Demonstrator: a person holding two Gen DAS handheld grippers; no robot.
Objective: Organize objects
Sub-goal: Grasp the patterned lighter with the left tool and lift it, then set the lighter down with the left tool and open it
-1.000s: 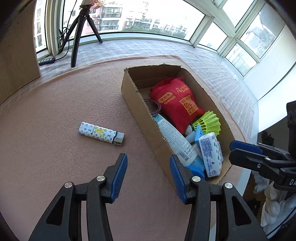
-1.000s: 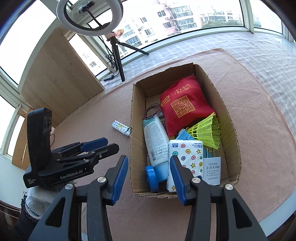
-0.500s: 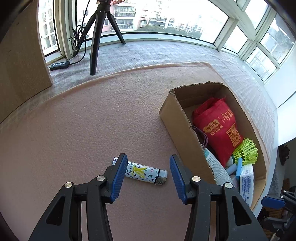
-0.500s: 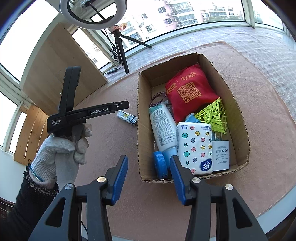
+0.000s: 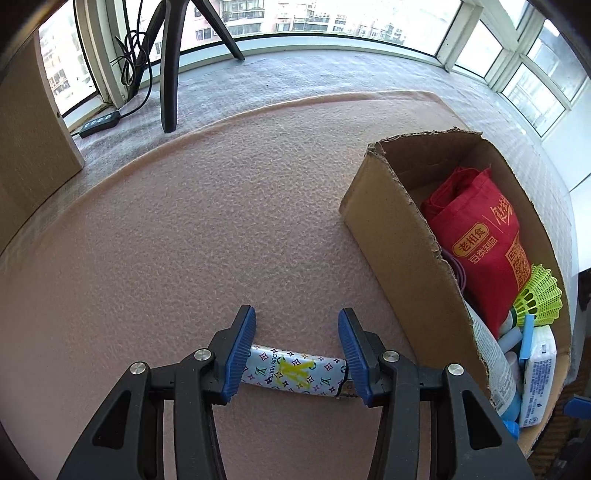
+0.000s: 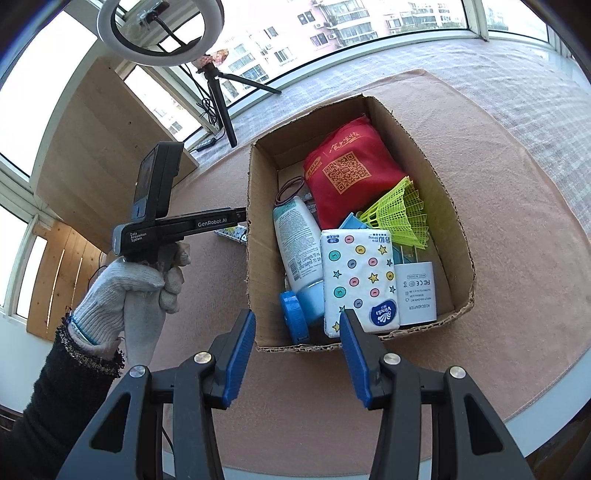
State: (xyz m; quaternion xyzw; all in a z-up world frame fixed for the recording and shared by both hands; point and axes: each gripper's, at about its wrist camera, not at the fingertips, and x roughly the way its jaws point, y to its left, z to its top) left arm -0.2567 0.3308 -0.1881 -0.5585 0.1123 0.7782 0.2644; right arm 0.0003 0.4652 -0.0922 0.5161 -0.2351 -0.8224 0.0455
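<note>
A patterned white lighter (image 5: pixel 295 371) lies flat on the pink mat, crosswise between the blue pads of my left gripper (image 5: pixel 297 338), which is open and straddles it. The cardboard box (image 5: pixel 388 236) stands just to the right, holding a red bag (image 5: pixel 484 240), a yellow shuttlecock (image 5: pixel 541 295), a lotion bottle and a tissue pack. In the right wrist view my right gripper (image 6: pixel 297 339) hovers open above the near wall of the box (image 6: pixel 255 229), over the tissue pack (image 6: pixel 356 280). The lighter (image 6: pixel 234 233) peeks out past the left gripper held by a gloved hand (image 6: pixel 129 288).
A black tripod leg (image 5: pixel 170 70) and a power strip (image 5: pixel 99 123) stand at the back by the window. A wooden panel (image 5: pixel 29 122) rises at the left. A ring light (image 6: pixel 160 27) stands behind the box. The mat's front edge (image 6: pixel 535 402) runs near the box.
My left gripper swung left away from the box and came down over the lighter, which now lies between its open pads. The right gripper shifted slightly closer to the box.
</note>
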